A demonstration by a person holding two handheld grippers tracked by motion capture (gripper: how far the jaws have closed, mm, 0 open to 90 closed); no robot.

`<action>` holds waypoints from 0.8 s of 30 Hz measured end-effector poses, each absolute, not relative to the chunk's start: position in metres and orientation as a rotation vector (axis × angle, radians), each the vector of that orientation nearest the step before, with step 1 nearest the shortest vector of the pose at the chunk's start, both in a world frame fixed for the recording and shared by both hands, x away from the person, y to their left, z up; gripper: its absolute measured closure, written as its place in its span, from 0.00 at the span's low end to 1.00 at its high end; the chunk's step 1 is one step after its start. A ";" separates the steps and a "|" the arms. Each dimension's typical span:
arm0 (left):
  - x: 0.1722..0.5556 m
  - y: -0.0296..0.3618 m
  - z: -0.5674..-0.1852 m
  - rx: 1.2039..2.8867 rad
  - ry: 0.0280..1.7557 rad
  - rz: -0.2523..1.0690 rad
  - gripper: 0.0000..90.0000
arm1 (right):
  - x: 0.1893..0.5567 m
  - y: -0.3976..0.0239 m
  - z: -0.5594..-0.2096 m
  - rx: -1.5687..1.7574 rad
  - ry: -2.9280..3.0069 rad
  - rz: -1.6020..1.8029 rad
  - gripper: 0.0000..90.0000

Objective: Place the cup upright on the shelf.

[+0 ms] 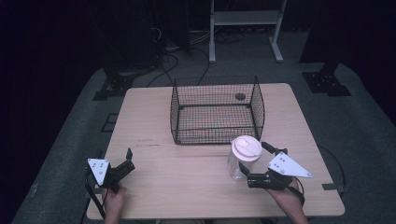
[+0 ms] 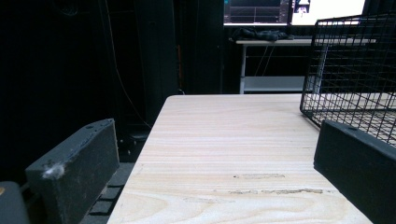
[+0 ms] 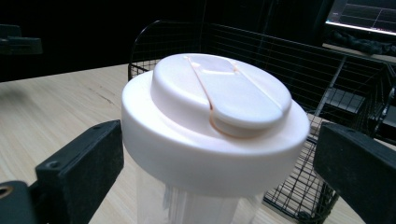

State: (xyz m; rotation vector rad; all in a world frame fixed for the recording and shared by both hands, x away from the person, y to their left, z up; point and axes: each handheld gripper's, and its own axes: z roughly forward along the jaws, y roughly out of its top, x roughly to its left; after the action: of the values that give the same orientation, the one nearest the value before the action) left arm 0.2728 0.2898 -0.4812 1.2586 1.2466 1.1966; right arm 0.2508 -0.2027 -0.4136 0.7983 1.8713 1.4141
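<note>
The right gripper (image 1: 254,163) sat near the table's (image 1: 187,177) front edge with its jaws spread wide, one on each side of a clear jar (image 1: 243,158) with a white flip lid (image 1: 246,147). In the right gripper view the lid (image 3: 215,116) stood between the two jaws with a gap at each side, so nothing was gripped; whether a jaw brushed the jar lower down I could not tell. Just beyond the jar from that gripper stood a black wire basket (image 1: 215,109), its near side open. The left gripper (image 1: 127,161) rested well apart, near the table's left edge, jaws also wide, bare wood between them and the basket (image 2: 355,70) ahead to its right.
</note>
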 end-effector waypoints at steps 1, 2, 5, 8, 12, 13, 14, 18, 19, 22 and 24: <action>0.273 0.290 -0.481 1.259 1.247 1.196 0.00 | 0.253 -0.200 -0.414 0.794 1.872 1.412 0.01; 0.273 0.290 -0.481 1.259 1.246 1.196 0.00 | 0.254 -0.199 -0.414 0.795 1.869 1.414 0.01; 0.273 0.290 -0.481 1.257 1.246 1.195 0.00 | 0.256 -0.196 -0.414 0.794 1.869 1.421 0.01; 0.273 0.290 -0.481 1.256 1.246 1.194 0.00 | 0.260 -0.191 -0.414 0.785 1.869 1.423 0.01; 0.273 0.290 -0.481 1.255 1.246 1.193 0.00 | 0.264 -0.188 -0.414 0.787 1.863 1.423 0.01; 0.273 0.290 -0.481 1.255 1.246 1.193 0.00 | 0.264 -0.188 -0.414 0.787 1.863 1.423 0.01; 0.273 0.290 -0.481 1.255 1.246 1.192 0.00 | 0.266 -0.186 -0.415 0.789 1.864 1.420 0.01; 0.273 0.290 -0.481 1.255 1.246 1.191 0.00 | 0.268 -0.185 -0.416 0.789 1.859 1.421 0.02; 0.273 0.290 -0.481 1.255 1.246 1.191 0.00 | 0.269 -0.185 -0.416 0.786 1.861 1.417 0.02; 0.273 0.291 -0.481 1.255 1.247 1.191 0.00 | 0.270 -0.184 -0.418 0.794 1.862 1.407 0.02; 0.273 0.291 -0.481 1.255 1.246 1.190 0.00 | 0.270 -0.184 -0.418 0.797 1.859 1.409 0.02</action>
State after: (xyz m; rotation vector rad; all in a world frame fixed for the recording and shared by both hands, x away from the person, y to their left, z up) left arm 0.2727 0.2906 -0.4811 1.2547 1.2460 1.1901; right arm 0.2697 -0.1841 -0.4182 0.7966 1.8592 1.4088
